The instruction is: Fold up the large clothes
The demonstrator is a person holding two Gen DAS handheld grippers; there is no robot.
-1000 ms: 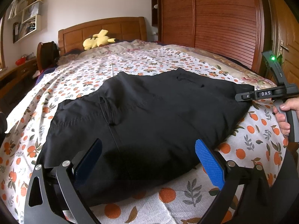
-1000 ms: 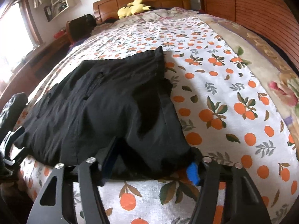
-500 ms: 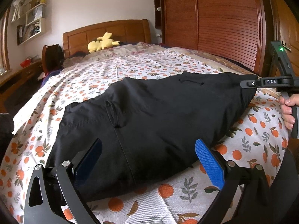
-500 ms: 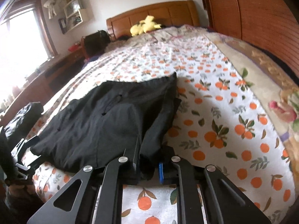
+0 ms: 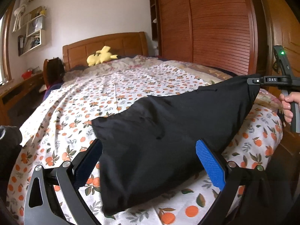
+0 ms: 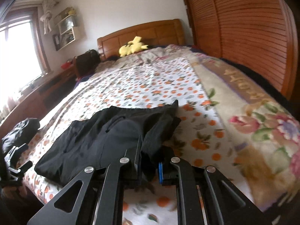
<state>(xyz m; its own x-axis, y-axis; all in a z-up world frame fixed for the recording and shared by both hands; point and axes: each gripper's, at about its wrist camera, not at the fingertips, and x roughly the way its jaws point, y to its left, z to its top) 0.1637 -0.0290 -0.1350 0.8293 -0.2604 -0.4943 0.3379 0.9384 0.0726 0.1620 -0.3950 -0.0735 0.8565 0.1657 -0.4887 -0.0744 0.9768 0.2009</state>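
Observation:
A large black garment (image 5: pixel 168 131) lies across the foot of the bed, on an orange-print sheet (image 5: pixel 112 93). My right gripper (image 6: pixel 149 166) is shut on the garment's right corner and holds it lifted off the bed; it also shows in the left wrist view (image 5: pixel 253 80). The cloth hangs taut from that corner. My left gripper (image 5: pixel 150 159) is open, its blue pads (image 5: pixel 210 165) on either side of the garment's near edge, not closed on it. The garment shows in the right wrist view (image 6: pixel 105 136) too.
A yellow plush toy (image 5: pixel 101 57) lies by the wooden headboard (image 5: pixel 105 45). A slatted wooden wardrobe (image 5: pixel 206 28) stands along the right of the bed. A dark bundle (image 6: pixel 18 131) lies at the bed's left edge. A desk and shelves are at the far left.
My right gripper closed on the garment's right corner and lifted it up and back. The garment's right side rose off the bed. My left gripper stayed open near the front edge.

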